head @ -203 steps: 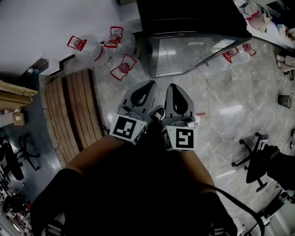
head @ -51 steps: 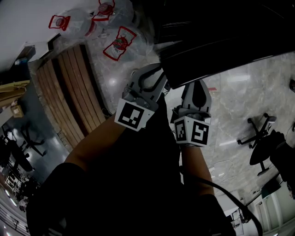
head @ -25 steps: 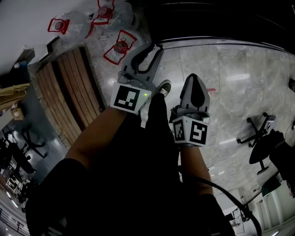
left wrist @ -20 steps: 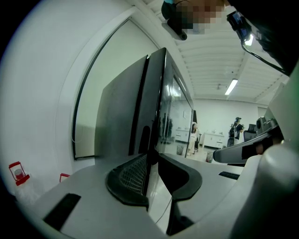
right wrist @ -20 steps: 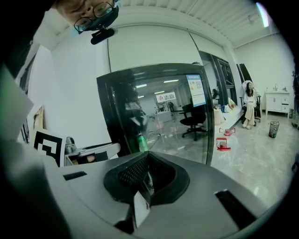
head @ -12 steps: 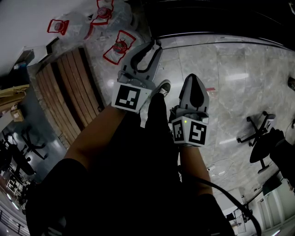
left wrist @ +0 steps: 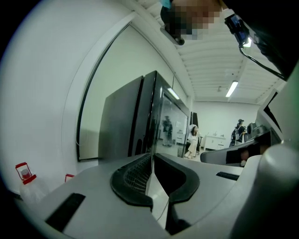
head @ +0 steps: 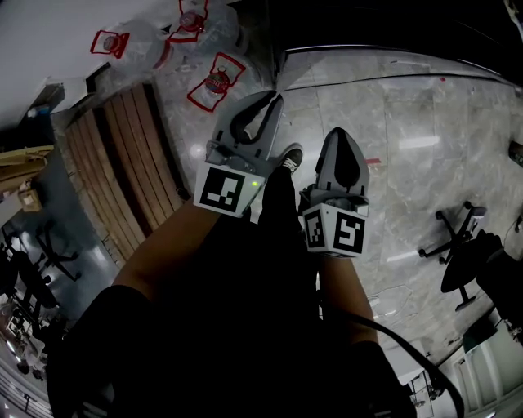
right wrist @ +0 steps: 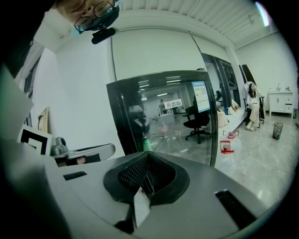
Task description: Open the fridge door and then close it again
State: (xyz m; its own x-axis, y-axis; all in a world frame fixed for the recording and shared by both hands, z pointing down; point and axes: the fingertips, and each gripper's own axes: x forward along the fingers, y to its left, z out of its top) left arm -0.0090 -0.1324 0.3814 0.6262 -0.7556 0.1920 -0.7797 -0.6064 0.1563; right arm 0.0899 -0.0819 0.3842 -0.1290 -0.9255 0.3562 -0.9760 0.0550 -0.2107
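Note:
The black fridge [head: 384, 24] fills the top of the head view, and its glass door [right wrist: 163, 116] lies flush with the cabinet. My left gripper [head: 272, 101] points at the floor just short of the fridge's base, shut on nothing. My right gripper [head: 340, 135] hangs beside it, a little further back, also shut and empty. In the left gripper view the fridge [left wrist: 135, 121] stands ahead, seen from its dark side, beyond the closed left gripper [left wrist: 152, 158]. In the right gripper view the right gripper [right wrist: 148, 156] faces the glass front, apart from it.
Large water bottles with red handles [head: 214, 82] lie left of the fridge, by a slatted wooden pallet [head: 114, 163]. My shoe [head: 290, 155] shows between the grippers. An office chair [head: 462, 253] stands at right on the marble floor. People [left wrist: 192, 140] are far off in the room.
Two seconds ago the dark door hung swung out over both grippers; now it is closed. In the last second the left gripper drew back slightly from the fridge; the right barely moved.

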